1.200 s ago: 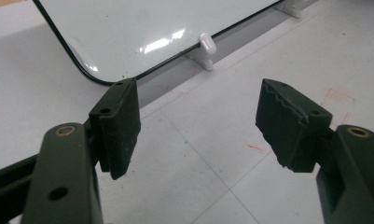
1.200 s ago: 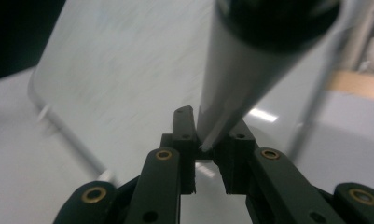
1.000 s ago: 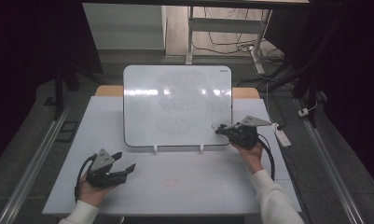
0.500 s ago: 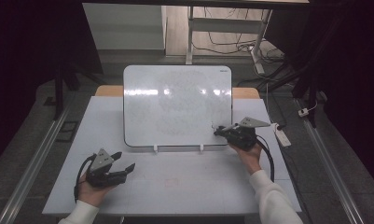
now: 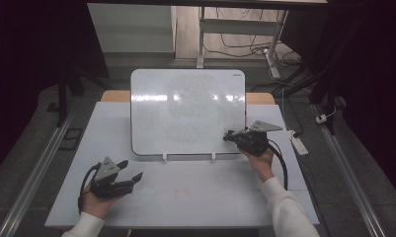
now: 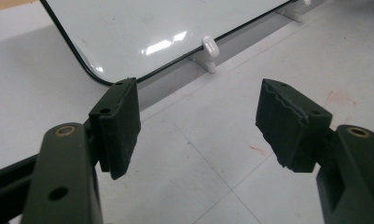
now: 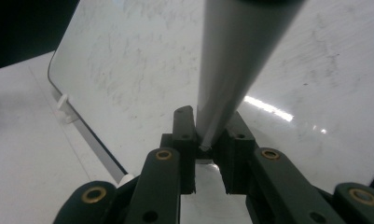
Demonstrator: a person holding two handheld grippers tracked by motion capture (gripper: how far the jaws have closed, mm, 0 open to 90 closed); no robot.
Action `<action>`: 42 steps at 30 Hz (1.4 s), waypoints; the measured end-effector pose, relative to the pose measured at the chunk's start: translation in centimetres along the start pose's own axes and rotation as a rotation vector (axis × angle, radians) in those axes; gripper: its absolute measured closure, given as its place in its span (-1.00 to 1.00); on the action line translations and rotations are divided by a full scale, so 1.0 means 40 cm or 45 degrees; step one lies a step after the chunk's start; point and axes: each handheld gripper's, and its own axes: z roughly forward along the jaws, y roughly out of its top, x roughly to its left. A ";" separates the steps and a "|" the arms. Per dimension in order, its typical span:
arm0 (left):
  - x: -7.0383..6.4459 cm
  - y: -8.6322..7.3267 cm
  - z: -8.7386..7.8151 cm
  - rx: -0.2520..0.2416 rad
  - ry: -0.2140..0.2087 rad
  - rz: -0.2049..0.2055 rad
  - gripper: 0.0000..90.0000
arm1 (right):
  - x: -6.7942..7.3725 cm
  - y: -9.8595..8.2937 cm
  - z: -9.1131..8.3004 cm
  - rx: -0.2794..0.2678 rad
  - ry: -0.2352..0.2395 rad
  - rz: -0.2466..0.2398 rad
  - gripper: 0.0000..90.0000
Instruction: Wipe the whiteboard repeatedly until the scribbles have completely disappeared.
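Marker [image 7: 236, 65] rises as a grey shaft from the centre of the right gripper view to its top edge, its lower end clamped between the right gripper's [image 7: 211, 140] jaws, just before the whiteboard [image 5: 185, 108]. Lower left in the high view, the left gripper [image 5: 129, 170] rests on the table [image 5: 195, 197], jaws apart
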 end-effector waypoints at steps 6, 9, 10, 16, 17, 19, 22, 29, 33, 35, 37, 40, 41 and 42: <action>-0.005 0.001 0.000 -0.002 -0.004 0.003 -0.29 | -0.023 0.047 0.014 -0.069 -0.054 0.021 0.73; -0.002 0.001 -0.002 -0.006 -0.003 -0.002 -0.30 | -0.027 0.058 0.021 -0.079 -0.054 0.025 0.73; -0.001 0.000 -0.002 -0.006 -0.004 -0.003 -0.30 | -0.027 0.058 0.021 -0.079 -0.054 0.025 0.73; -0.001 0.000 -0.003 -0.007 -0.006 -0.002 -0.30 | 0.001 0.003 0.003 0.031 0.022 0.004 0.73; -0.002 0.000 -0.003 -0.007 -0.006 -0.001 -0.29 | 0.003 0.000 0.000 0.043 0.019 -0.004 0.73; -0.003 0.001 -0.003 -0.009 -0.006 -0.001 -0.29 | 0.002 -0.001 -0.005 0.056 0.010 -0.005 0.73; -0.003 0.001 -0.003 -0.009 -0.005 -0.002 -0.30 | -0.003 0.002 -0.011 0.041 -0.009 -0.005 0.73; -0.003 0.003 -0.006 -0.022 -0.009 -0.007 -0.29 | 0.017 -0.006 0.005 0.075 0.033 0.031 0.73; -0.005 0.007 -0.011 -0.042 -0.008 -0.001 -0.29 | 0.045 0.006 -0.018 0.050 0.086 0.045 0.73; -0.006 0.008 -0.012 -0.047 -0.008 0.001 -0.29 | 0.069 0.016 -0.032 0.045 0.109 0.041 0.73; -0.008 0.010 -0.014 -0.057 -0.007 0.004 -0.29 | 0.095 0.023 -0.042 0.045 0.133 0.030 0.73; -0.009 0.013 -0.018 -0.069 -0.005 0.011 -0.29 | 0.131 0.024 -0.049 0.055 0.171 0.023 0.73; -0.010 0.014 -0.019 -0.076 -0.004 0.013 -0.29 | 0.142 0.023 -0.049 0.062 0.179 0.024 0.73; -0.010 0.015 -0.019 -0.079 -0.003 0.013 -0.29 | 0.151 0.020 -0.047 0.070 0.192 0.025 0.73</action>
